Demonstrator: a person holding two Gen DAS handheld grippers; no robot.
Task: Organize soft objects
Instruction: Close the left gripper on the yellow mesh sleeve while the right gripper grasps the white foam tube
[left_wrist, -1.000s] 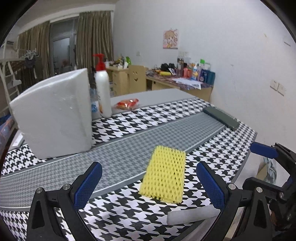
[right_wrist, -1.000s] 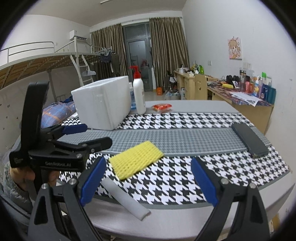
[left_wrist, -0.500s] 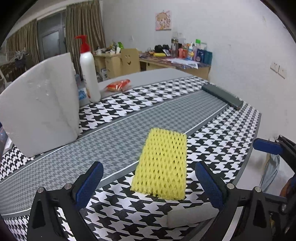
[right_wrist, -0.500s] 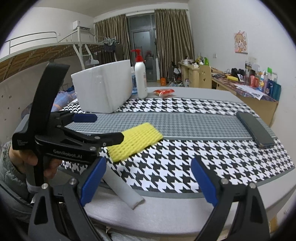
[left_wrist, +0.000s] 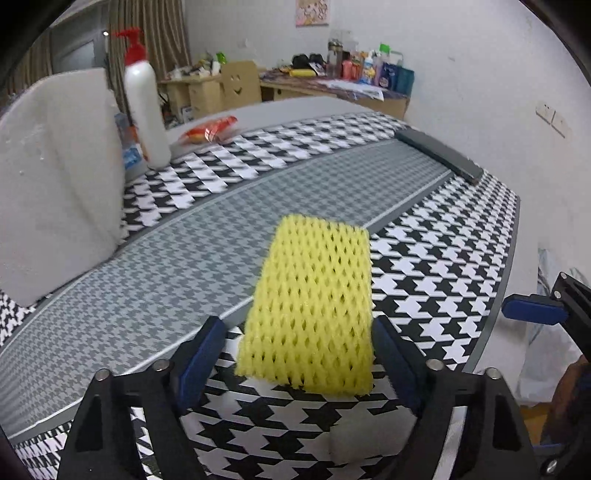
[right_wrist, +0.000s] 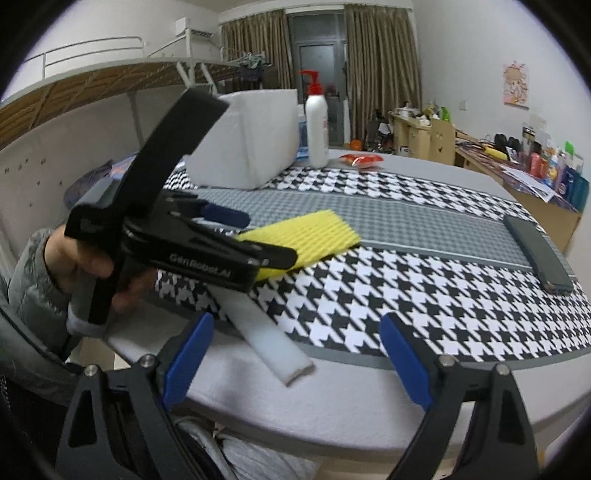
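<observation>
On the table (right_wrist: 369, 406), going left to right in the right wrist view, there is one white foam box (right_wrist: 255, 140) at the far left corner of the houndstooth cloth (right_wrist: 406, 295), with one pump bottle (right_wrist: 317, 123) just beside it and one red packet (right_wrist: 361, 159) near that at the far edge. One yellow foam net (left_wrist: 314, 306) lies flat around the middle of the cloth, nearer the front edge, across the border of the grey centre strip. One white foam strip (right_wrist: 266, 338) lies at the front edge, partly under the left gripper, its free end off the cloth on the bare table top. One dark flat case (right_wrist: 535, 254) rests by the right edge. The left gripper (left_wrist: 299, 354) is held by one hand (right_wrist: 88, 266) and tilts down over the net's near end; its jaws have just been closing, they stand fairly wide with the net between them, and the right pad looks to be at the net's edge while the left pad stands clear. The right gripper (right_wrist: 291, 354) hovers at the front edge with its fingers spread wide and nothing held; the strip's free end lies below the gap.
</observation>
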